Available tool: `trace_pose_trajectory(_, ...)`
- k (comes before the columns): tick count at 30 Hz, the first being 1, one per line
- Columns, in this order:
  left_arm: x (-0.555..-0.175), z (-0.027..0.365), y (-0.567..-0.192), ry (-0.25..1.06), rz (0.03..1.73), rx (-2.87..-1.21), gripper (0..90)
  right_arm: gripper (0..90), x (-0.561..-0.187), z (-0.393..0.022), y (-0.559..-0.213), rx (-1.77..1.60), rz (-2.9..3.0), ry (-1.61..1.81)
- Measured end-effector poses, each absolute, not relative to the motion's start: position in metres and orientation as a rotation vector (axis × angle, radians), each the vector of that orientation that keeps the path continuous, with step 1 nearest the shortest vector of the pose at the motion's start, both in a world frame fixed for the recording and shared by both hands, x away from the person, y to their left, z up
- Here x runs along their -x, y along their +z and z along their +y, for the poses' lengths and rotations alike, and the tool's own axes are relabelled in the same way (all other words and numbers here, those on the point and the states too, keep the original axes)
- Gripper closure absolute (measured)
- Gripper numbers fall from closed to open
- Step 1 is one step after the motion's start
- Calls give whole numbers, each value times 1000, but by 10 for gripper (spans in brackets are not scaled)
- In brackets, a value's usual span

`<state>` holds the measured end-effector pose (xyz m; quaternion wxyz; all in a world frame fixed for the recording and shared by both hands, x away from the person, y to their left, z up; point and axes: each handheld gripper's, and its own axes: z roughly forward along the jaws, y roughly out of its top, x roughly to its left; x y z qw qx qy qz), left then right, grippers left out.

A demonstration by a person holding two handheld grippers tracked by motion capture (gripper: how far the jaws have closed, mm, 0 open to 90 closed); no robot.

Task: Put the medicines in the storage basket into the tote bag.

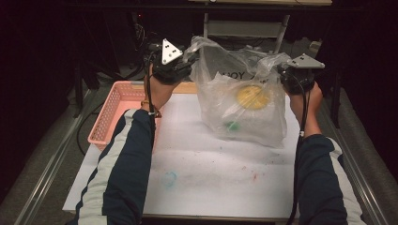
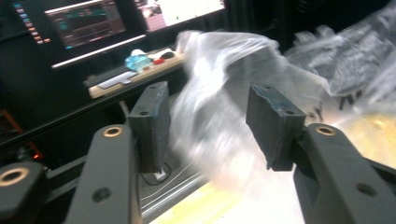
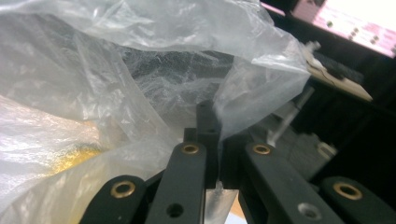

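We hold a clear plastic bag [image 1: 241, 101] upright on the white table [image 1: 197, 164], its mouth stretched between our two grippers. The bag's long axis runs from the left gripper [image 1: 184, 61] across to the right gripper [image 1: 281, 71], so the opening lies level between them, above the contents. Inside the bag we see a yellow round thing [image 1: 253, 97] and, lower down, something small and green [image 1: 231, 125]; what they are we cannot tell through the film.

In the left gripper view the left gripper [image 2: 205, 126] stands spread, its two dark pads well apart. The bag's rim [image 2: 224, 93] hangs blurred in the gap between them, and we see neither pad pressing on it, so we judge this side loose. The bag lies straight ahead of these jaws and a little to the right of them.

In the right gripper view the right gripper [image 3: 214, 135] is pressed together on a fold of the bag [image 3: 140, 93], the film bunching up out of the tips. This hand carries the bag's weight now.

A pink basket [image 1: 112, 112] sits at the table's left edge, just beside our left forearm, nearer the left hand than the right. Any move of the bag toward it would depend on the right grip alone.
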<state>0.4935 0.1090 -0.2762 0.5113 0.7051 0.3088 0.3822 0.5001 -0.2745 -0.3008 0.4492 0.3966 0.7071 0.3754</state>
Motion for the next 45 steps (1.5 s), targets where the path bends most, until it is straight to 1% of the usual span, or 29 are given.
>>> trace_pose_trajectory(1,-493,111,-276,926,754,-1686,442,900,-502,-277,-303,-992,1747,906)
trace_pose_trajectory(5,-490,115,-276,923,738,-1706,449,900,-507,-289,-310,-1054,1737,897)
trace_pose_trajectory(9,-482,114,-287,926,695,-1748,450,900,-508,-298,-316,-1090,1732,906)
trace_pose_trajectory(16,-464,111,-311,919,623,-1823,462,900,-504,-298,-320,-1080,1732,923)
trace_pose_trajectory(24,-437,116,-324,896,558,-1823,459,885,-493,-296,-312,-1026,1720,966)
trace_pose_trajectory(27,-426,117,-326,887,537,-1834,449,811,-490,-296,-309,-1014,1715,975)
trace_pose_trajectory(29,-420,119,-328,879,519,-1846,449,785,-488,-295,-307,-1006,1717,965)
trace_pose_trajectory(31,-414,121,-330,864,499,-1860,449,736,-485,-295,-304,-991,1712,979)
trace_pose_trajectory(33,-410,121,-333,858,490,-1874,449,729,-483,-294,-302,-980,1703,979)
trace_pose_trajectory(34,-408,122,-335,858,494,-1876,446,699,-482,-294,-300,-972,1703,975)
trace_pose_trajectory(35,-406,122,-339,869,501,-1878,404,667,-482,-293,-300,-973,1702,979)
trace_pose_trajectory(36,-405,122,-342,876,506,-1880,384,622,-481,-293,-300,-975,1697,980)
trace_pose_trajectory(38,-403,122,-349,868,525,-1881,367,571,-481,-291,-300,-982,1695,980)
trace_pose_trajectory(39,-403,121,-354,874,540,-1884,343,531,-481,-290,-300,-984,1699,981)
trace_pose_trajectory(40,-402,121,-358,878,552,-1889,339,490,-481,-288,-300,-983,1696,969)
trace_pose_trajectory(42,-402,122,-364,881,576,-1887,312,444,-480,-286,-299,-989,1676,979)
trace_pose_trajectory(44,-403,124,-368,867,593,-1887,309,400,-479,-285,-297,-991,1666,1000)
trace_pose_trajectory(45,-404,125,-369,859,599,-1888,294,383,-479,-285,-296,-989,1671,1006)
